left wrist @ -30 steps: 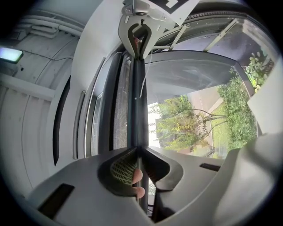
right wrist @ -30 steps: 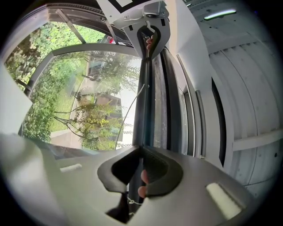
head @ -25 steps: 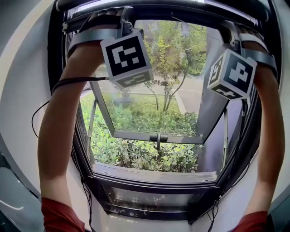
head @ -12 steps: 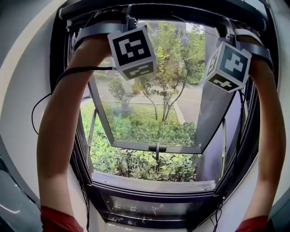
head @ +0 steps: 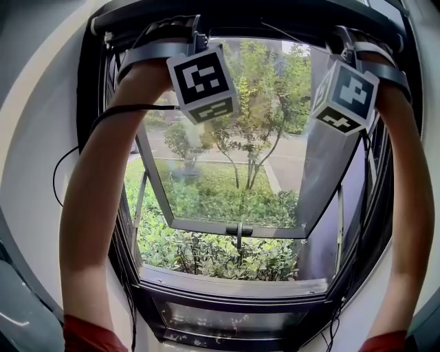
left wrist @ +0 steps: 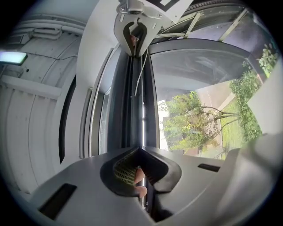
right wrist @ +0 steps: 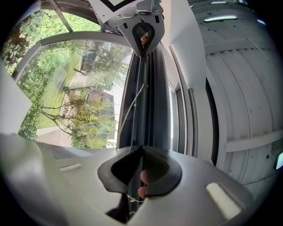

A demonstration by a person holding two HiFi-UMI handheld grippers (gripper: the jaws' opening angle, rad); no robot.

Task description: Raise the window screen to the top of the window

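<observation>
The window screen's dark bar (head: 261,17) lies across the very top of the window opening. Both arms reach up to it. My left gripper (head: 165,38) holds its left part and my right gripper (head: 354,41) its right part, with the fingertips hidden against the frame. In the left gripper view the left gripper (left wrist: 139,149) is shut on the bar's thin edge (left wrist: 135,101), and the right gripper (left wrist: 135,37) shows at the far end. In the right gripper view the right gripper (right wrist: 141,148) is shut on the same bar (right wrist: 143,101), beside a thin cord (right wrist: 132,106).
A glass sash (head: 227,185) swings outward below, with a handle (head: 238,229) on its lower rail. The dark window frame (head: 110,206) and sill (head: 234,271) surround it. A black cable (head: 103,117) runs along the left arm. Trees and lawn lie outside.
Both grippers have risen a little with the bar, closer to the top of the window frame.
</observation>
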